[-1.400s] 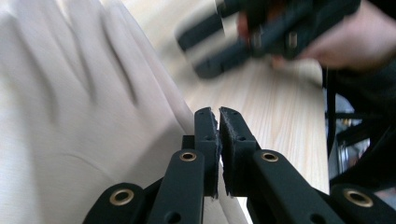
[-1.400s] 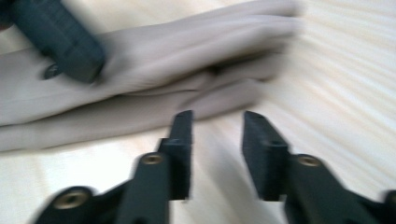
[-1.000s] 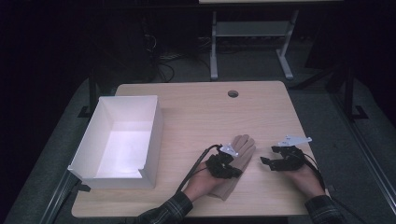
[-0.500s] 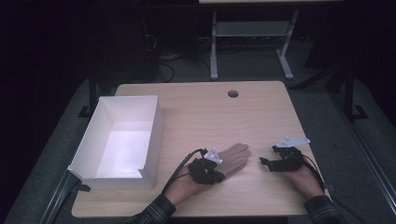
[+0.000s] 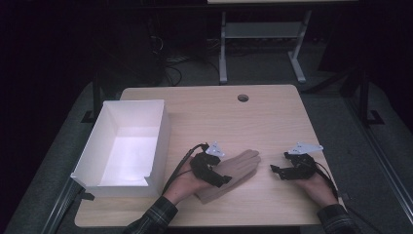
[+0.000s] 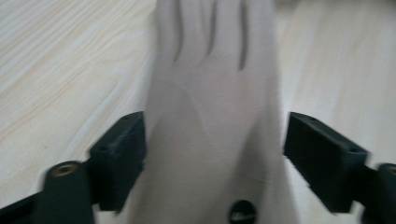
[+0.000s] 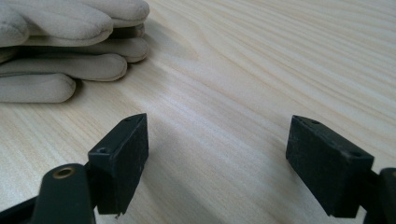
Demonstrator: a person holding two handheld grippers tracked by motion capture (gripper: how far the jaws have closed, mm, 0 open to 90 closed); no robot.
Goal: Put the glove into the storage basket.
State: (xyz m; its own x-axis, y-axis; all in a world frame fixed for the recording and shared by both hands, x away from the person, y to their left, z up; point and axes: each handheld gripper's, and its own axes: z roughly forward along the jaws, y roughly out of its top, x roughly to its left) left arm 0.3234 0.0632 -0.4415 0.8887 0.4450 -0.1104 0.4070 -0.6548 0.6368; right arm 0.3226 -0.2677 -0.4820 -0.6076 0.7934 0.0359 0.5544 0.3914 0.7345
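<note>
Beige glove (image 5: 237, 171), white box (image 5: 127, 144), plaid sleeve (image 5: 152, 222)

1. The white box (image 5: 124, 146) walls off the tabletop (image 5: 253, 117) at 9 o'clock.
2. The glove (image 5: 234, 173) lies between both tongs.
3. Bare wood from 12 to 3 o'clock leaves free passage.

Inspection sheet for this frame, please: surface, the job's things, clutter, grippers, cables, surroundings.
Surface: light wood table, round hole near the far edge.
Job's things: beige glove lying flat, fingers pointing away from the person; open white box at the left, nothing seen inside.
Clutter: nothing seen.
Grippers: left gripper open, jaws either side of the glove; right gripper open over bare wood, apart from the glove.
Cables: black cable trails from the left gripper.
Surroundings: dark room, grey floor, white frame behind the table.
</note>
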